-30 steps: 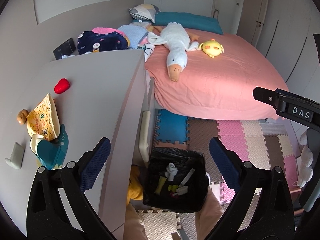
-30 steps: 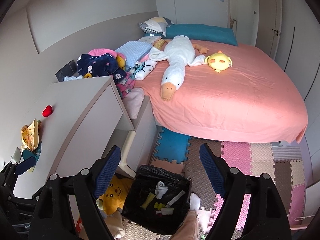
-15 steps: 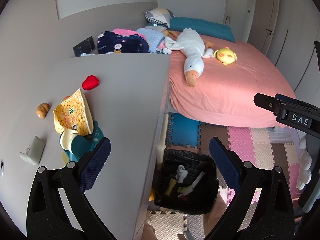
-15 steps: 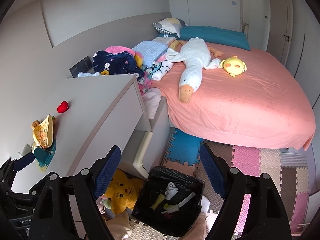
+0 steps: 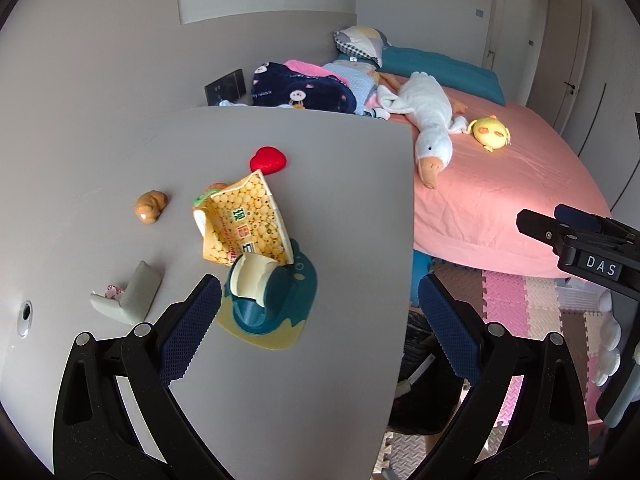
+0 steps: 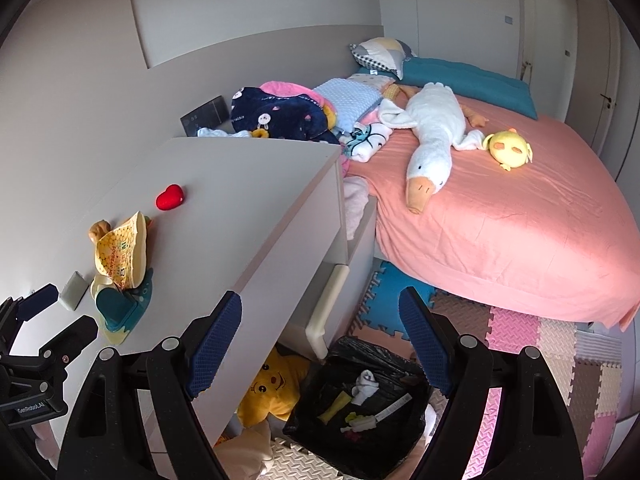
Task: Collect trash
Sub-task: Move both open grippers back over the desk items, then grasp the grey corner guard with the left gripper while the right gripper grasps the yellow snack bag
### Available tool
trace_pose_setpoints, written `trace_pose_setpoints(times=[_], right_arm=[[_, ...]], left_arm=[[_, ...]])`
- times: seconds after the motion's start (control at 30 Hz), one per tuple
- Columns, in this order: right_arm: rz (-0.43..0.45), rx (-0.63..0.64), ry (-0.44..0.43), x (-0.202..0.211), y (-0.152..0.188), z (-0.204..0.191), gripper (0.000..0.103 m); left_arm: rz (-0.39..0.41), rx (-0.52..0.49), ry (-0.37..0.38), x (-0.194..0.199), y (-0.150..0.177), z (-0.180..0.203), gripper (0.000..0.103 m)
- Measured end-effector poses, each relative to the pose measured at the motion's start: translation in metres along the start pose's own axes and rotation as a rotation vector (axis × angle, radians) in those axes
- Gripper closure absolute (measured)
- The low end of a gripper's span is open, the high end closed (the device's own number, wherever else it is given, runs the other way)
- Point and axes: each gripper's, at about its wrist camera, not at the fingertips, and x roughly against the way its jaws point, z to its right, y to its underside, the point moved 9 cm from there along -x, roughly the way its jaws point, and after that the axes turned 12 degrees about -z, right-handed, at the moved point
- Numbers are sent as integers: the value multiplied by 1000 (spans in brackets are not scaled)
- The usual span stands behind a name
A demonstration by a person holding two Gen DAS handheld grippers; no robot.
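A yellow snack wrapper (image 5: pixel 244 220) lies on the grey dresser top (image 5: pixel 328 184), leaning on a teal tape dispenser (image 5: pixel 268 296); it also shows in the right wrist view (image 6: pixel 120 252). My left gripper (image 5: pixel 320 332) is open and empty, just in front of the dispenser. A black-lined trash bin (image 6: pixel 360 404) holding several scraps stands on the floor below the dresser. My right gripper (image 6: pixel 320 344) is open and empty, above the bin and beside the dresser edge. Its body shows at the right of the left wrist view (image 5: pixel 588 248).
On the dresser lie a red heart (image 5: pixel 268 160), a brown figurine (image 5: pixel 150 206) and a grey folded piece (image 5: pixel 132 300). A pink bed (image 6: pixel 500 208) with a plush goose (image 6: pixel 432 140) is ahead. A yellow plush (image 6: pixel 276 388) lies beside the bin. Foam mats (image 6: pixel 552 344) cover the floor.
My left gripper has moved left and up over the dresser top, so the wrapper and dispenser are now close ahead. My right gripper shifted slightly left. Both stay open.
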Motion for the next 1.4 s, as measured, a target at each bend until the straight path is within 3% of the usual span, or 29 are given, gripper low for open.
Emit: trace_pose_setpoints(times=[0.8,1.4], right_arm=[[-6,190,-172,-44,-24,-126,22],[-91,226,-319,-86,-43,-182,22]], left_arm=[[-38,221,-142,-7,29,-143,8],[-140,304,-129,-62,38,-186,8]])
